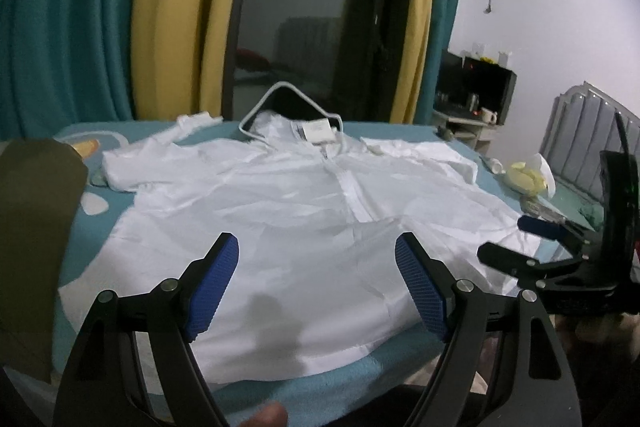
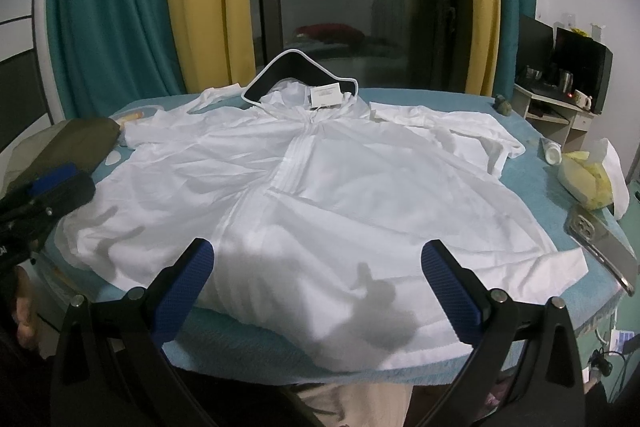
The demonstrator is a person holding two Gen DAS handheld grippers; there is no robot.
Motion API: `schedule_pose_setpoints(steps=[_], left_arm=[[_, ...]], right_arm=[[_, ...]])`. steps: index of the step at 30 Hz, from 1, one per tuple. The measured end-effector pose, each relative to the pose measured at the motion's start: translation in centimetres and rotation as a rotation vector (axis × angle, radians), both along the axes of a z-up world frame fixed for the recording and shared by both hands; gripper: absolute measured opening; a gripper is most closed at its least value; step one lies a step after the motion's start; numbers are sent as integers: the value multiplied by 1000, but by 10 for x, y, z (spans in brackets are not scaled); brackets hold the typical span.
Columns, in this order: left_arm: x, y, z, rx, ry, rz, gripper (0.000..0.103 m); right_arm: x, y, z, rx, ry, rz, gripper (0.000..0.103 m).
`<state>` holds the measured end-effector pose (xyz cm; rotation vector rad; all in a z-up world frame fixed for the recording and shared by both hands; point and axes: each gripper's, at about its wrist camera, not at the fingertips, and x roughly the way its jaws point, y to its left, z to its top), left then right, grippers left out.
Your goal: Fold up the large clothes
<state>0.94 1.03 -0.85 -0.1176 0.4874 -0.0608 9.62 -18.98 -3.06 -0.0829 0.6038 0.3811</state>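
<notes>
A large white hooded jacket (image 1: 280,211) lies spread flat, front up, on a teal-covered table (image 1: 100,211), zipper down the middle, sleeves folded in near the far corners, a tag at the hood. It also shows in the right wrist view (image 2: 340,187). My left gripper (image 1: 316,251) is open and empty above the jacket's near hem. My right gripper (image 2: 318,259) is open and empty above the hem too. The right gripper shows at the right edge of the left wrist view (image 1: 516,239), and the left gripper at the left edge of the right wrist view (image 2: 56,187).
An olive cloth (image 2: 68,143) lies at the table's left edge. A yellow tissue pack (image 2: 588,179), a small white bottle (image 2: 552,151) and a phone (image 2: 600,243) lie along the right edge. Curtains and a dark glass door stand behind the table. A desk (image 2: 560,103) stands at far right.
</notes>
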Motion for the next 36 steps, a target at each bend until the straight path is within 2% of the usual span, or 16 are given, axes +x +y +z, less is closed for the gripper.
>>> schedule_pose_setpoints(steps=[3,7,10,16,21,23,26,28,29,30,32,36], left_arm=[[15,1,1,1,30,9,83],[45,2,2,1,116,-28,83],[63,1,6,14,144,-37,83],[100,4,10,25,176,-43,83],[142,19,5,9,246,9,83],[158,26,4,-18,264,13,83],[179,36,6,6,262,30,83],[192,43,6,16,254,30,83],[197,48,6,6,248,24,83],[203,53,6,-8,248,22,83],[213,61,3,-11,259,26,83],[230,79,-8,-15,301,54,83]], right_arm=[[10,-5,5,-2,-5,-4,102],[34,-21,15,25,5,-17,102],[55,-39,24,22,-10,-33,102],[105,-70,35,-48,-18,-41,102],[164,-80,20,-118,56,49,101],[192,-82,14,-148,96,55,96],[220,-76,9,-188,116,103,91],[247,-67,0,-213,157,161,78],[257,-65,-3,-226,173,170,66],[268,-61,-7,-241,189,175,61],[290,-49,-15,-280,210,186,61],[315,-20,-22,-350,194,245,61]])
